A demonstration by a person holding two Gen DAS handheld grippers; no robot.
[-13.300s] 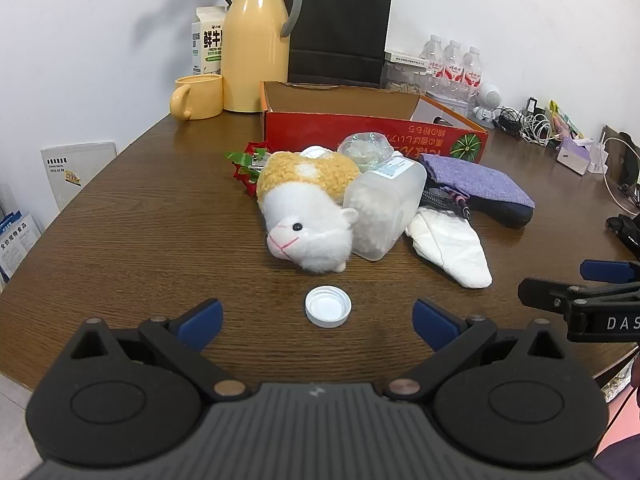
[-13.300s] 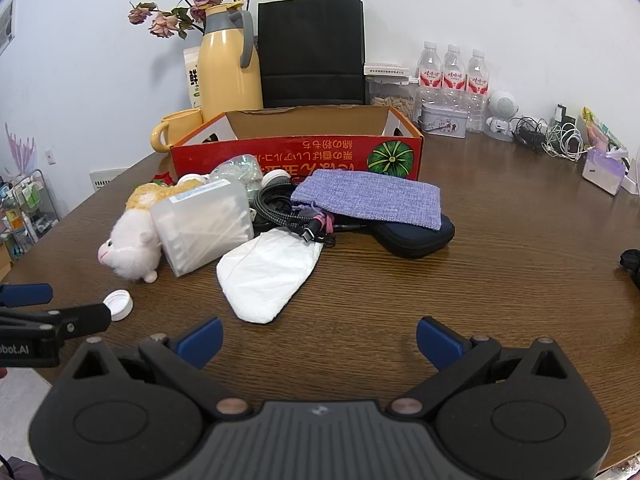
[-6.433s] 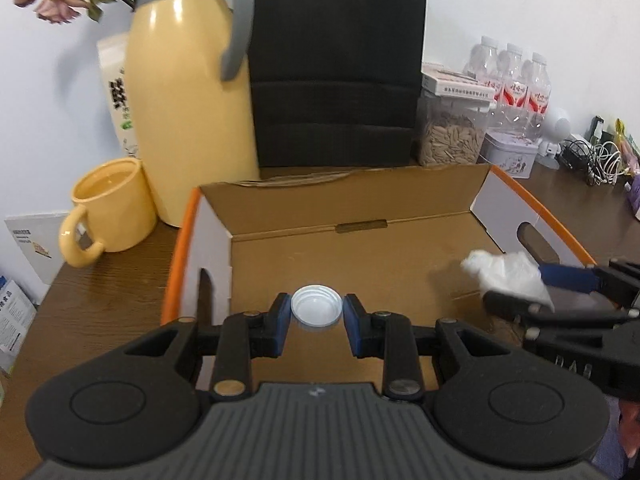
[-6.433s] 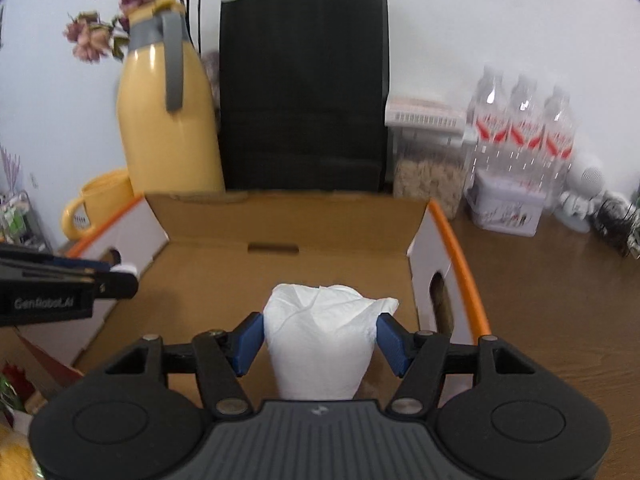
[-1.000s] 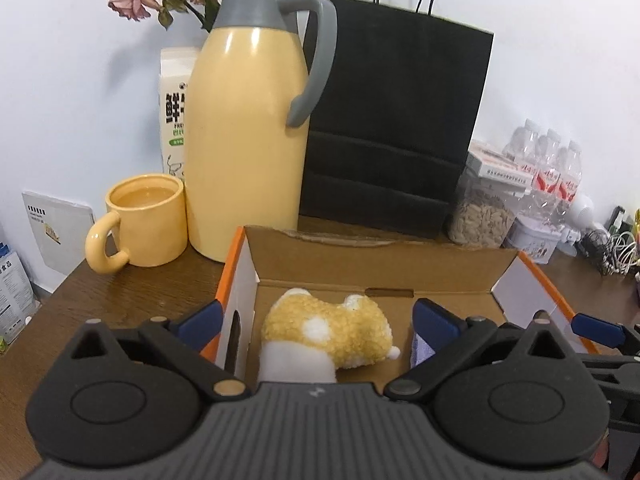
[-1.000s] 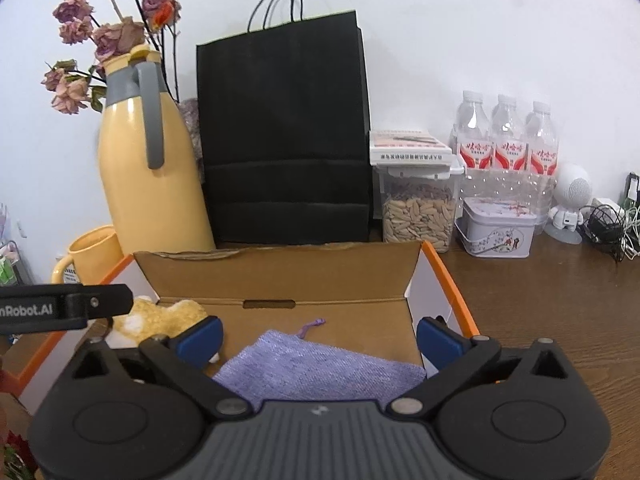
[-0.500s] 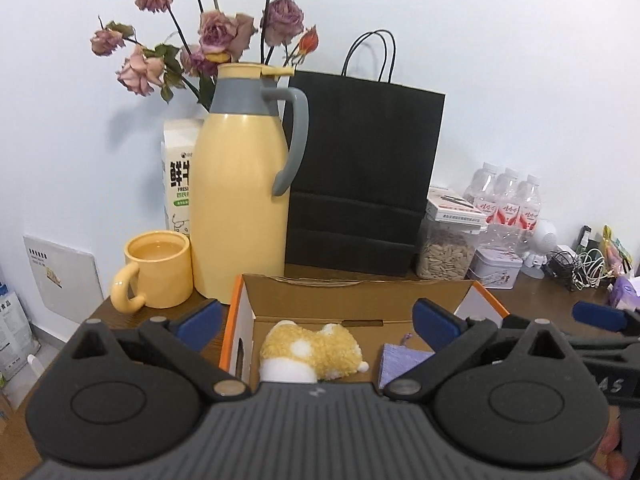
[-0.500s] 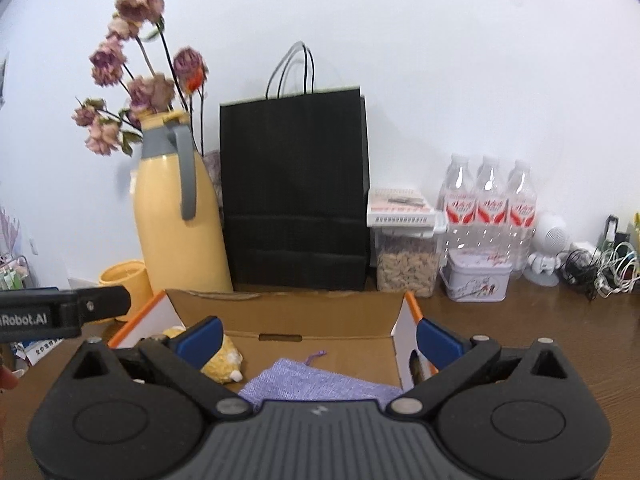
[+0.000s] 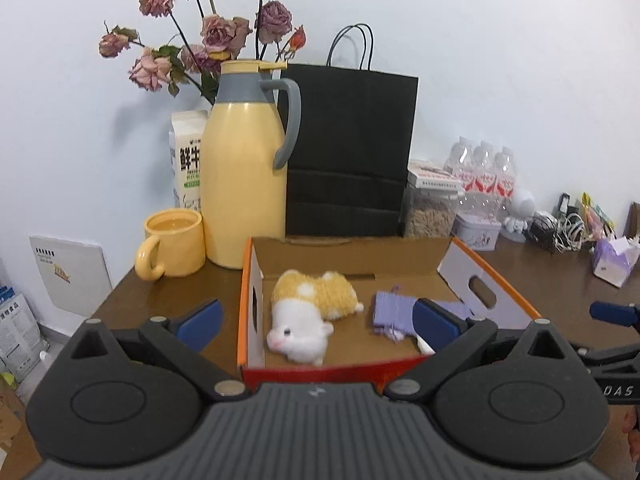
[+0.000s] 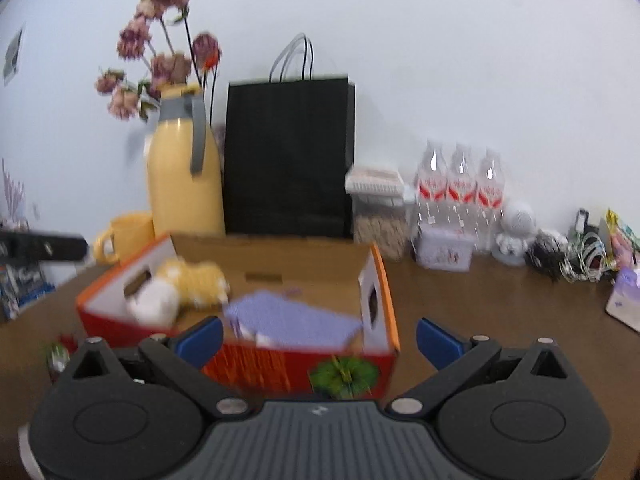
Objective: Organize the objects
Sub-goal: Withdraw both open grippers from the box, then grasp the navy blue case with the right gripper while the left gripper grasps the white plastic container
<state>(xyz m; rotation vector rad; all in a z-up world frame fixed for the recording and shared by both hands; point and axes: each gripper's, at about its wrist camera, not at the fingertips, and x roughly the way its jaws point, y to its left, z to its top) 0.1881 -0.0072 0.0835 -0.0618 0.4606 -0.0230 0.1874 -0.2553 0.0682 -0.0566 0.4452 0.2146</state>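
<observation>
Two hand-held grippers, left (image 9: 316,322) and right (image 10: 318,338), are hanging wide apart and empty. The box (image 9: 496,280) is lying ahead of both, nearer your left, holding the plush toy (image 9: 310,306) and purple pouch (image 9: 394,310).

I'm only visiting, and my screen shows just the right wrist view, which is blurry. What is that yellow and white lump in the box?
Observer: The left wrist view is sharp. It is a plush toy with a yellow back, lying in the cardboard box with its white face toward the front.
Operator: Is the purple thing touching it?
Observer: No. That is a purple cloth pouch, and bare cardboard shows between the two.
Operator: Is anything hidden behind the yellow jug?
Observer: Yes, a milk carton stands behind the yellow jug, on its left side.
</observation>
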